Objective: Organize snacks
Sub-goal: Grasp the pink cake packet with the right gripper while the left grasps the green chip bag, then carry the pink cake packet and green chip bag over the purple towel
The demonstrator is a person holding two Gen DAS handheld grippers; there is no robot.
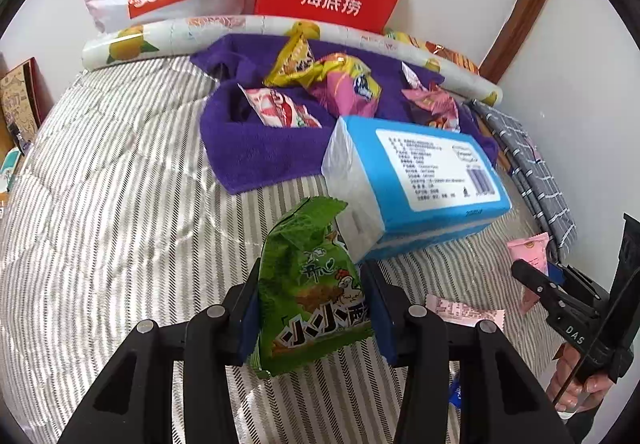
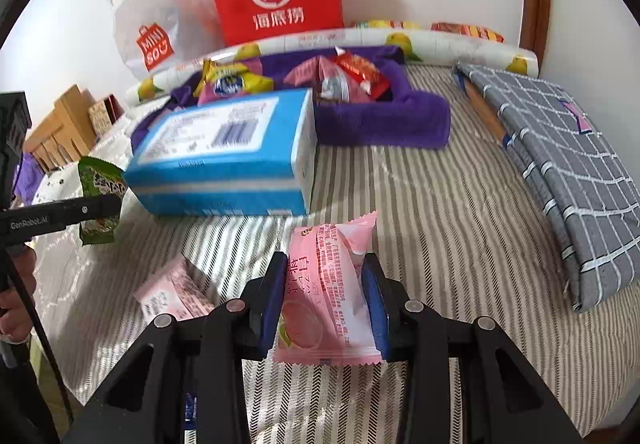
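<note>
A: What does the left gripper (image 1: pixel 310 308) hold?

B: A green snack packet (image 1: pixel 310 284), pinched upright between its blue pads. The blue tissue pack (image 1: pixel 416 180) lies just ahead of it on the striped bedcover (image 1: pixel 120 204).

A: And the right gripper (image 2: pixel 326 304)?

B: Its pads clamp a pink snack packet (image 2: pixel 328 292). A second pink packet (image 2: pixel 176 292) lies on the cover, down to its left. Farther ahead, more snacks sit in the purple towel (image 2: pixel 384 120).

Green snack packet (image 1: pixel 312 284), pink snack packet (image 2: pixel 328 296), purple towel (image 2: pixel 384 120), grey-striped bedcover (image 2: pixel 440 224).
</note>
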